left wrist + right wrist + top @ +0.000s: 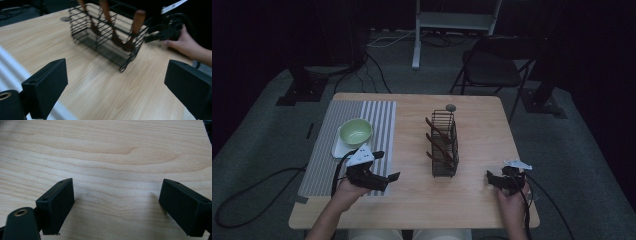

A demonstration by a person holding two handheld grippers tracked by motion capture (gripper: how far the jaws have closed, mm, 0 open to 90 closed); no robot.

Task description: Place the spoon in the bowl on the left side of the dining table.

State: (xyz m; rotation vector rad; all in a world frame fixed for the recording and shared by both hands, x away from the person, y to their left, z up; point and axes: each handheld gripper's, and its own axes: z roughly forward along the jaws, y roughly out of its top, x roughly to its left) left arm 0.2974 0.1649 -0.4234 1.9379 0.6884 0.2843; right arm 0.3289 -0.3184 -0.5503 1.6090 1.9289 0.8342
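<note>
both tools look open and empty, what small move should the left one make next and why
Probably ease the left tool forward toward the black wire rack and line its jaws up with the nearest brown wooden spoon. Its jaws stand wide apart over bare wooden table, holding nothing, and the rack sits straight ahead. The right tool is open over bare wood too, farther from any spoon handle.

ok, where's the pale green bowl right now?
High view: the pale green bowl sits on a white plate on the striped grey mat, table's left side, just beyond the left gripper.
</note>
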